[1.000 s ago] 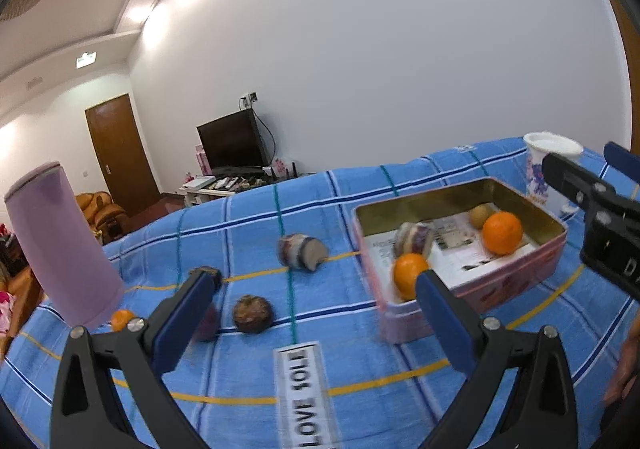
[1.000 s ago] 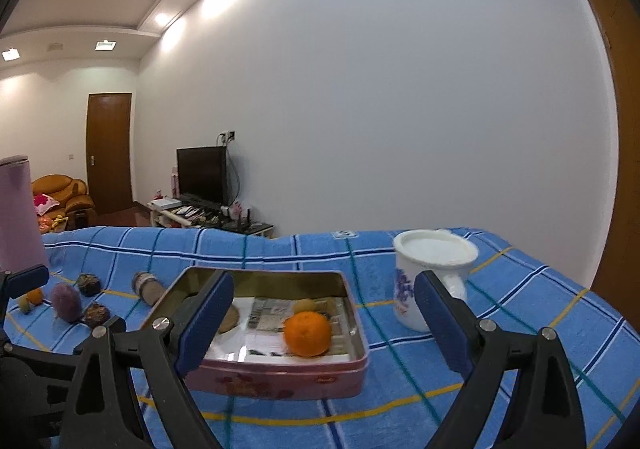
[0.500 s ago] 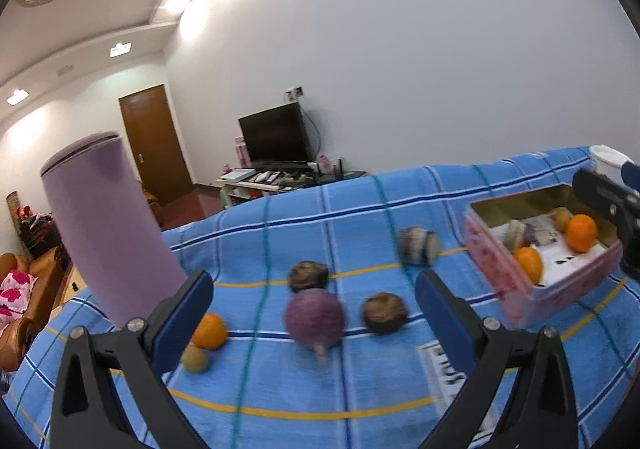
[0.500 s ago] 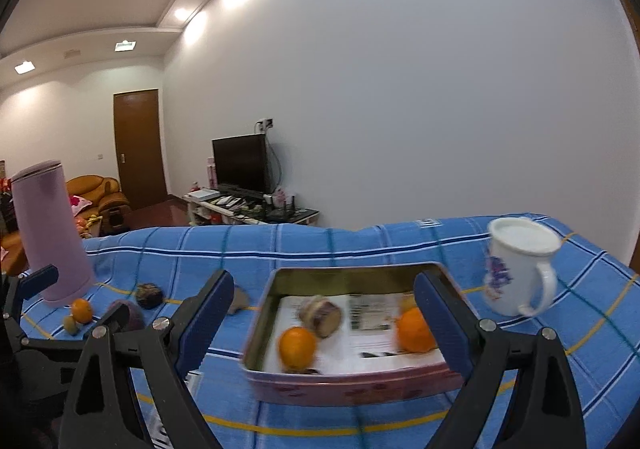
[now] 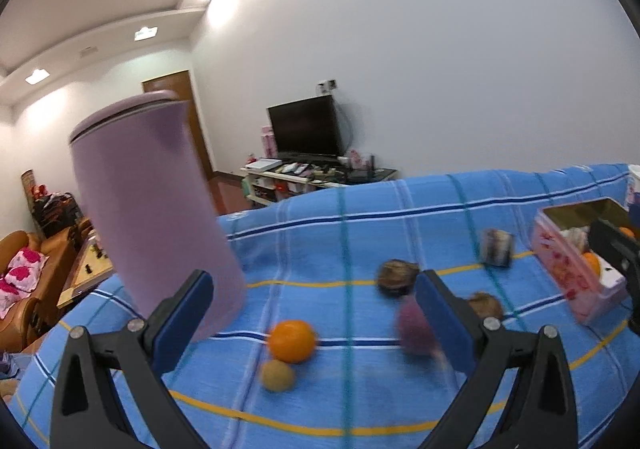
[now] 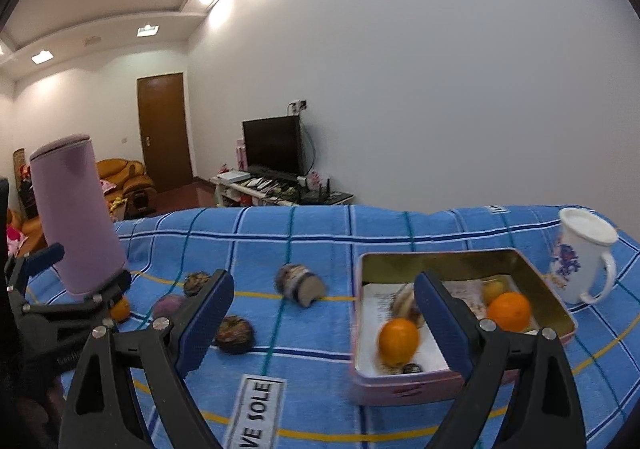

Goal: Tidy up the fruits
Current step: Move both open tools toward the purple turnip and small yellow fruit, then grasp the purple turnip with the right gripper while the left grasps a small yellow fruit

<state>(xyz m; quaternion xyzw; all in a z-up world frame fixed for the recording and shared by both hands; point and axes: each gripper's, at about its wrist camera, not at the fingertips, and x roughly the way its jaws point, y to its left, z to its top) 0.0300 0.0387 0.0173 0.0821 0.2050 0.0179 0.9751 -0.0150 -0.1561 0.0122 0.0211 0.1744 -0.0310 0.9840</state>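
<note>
An orange [image 5: 291, 340] and a small yellow-brown fruit [image 5: 277, 375] lie on the blue striped cloth between the fingers of my open, empty left gripper [image 5: 312, 321]. A purple root [image 5: 414, 331], two dark brown fruits [image 5: 397, 276] and a cut piece [image 5: 496, 247] lie to their right. A pink tin [image 6: 464, 383] holds two oranges [image 6: 398, 342] [image 6: 509, 312], a small yellow fruit [image 6: 493, 288] and a cut piece. My right gripper [image 6: 324, 317] is open and empty, in front of the tin.
A tall lilac tumbler [image 5: 156, 209] stands at the left, close behind the orange. A white mug [image 6: 582, 255] stands right of the tin. A label strip [image 6: 256, 413] lies on the cloth near the front. The left gripper's arm shows at the left of the right wrist view.
My left gripper has swung left from the tin to the loose orange by the tumbler. My right gripper has turned left, so the tin now sits right of centre.
</note>
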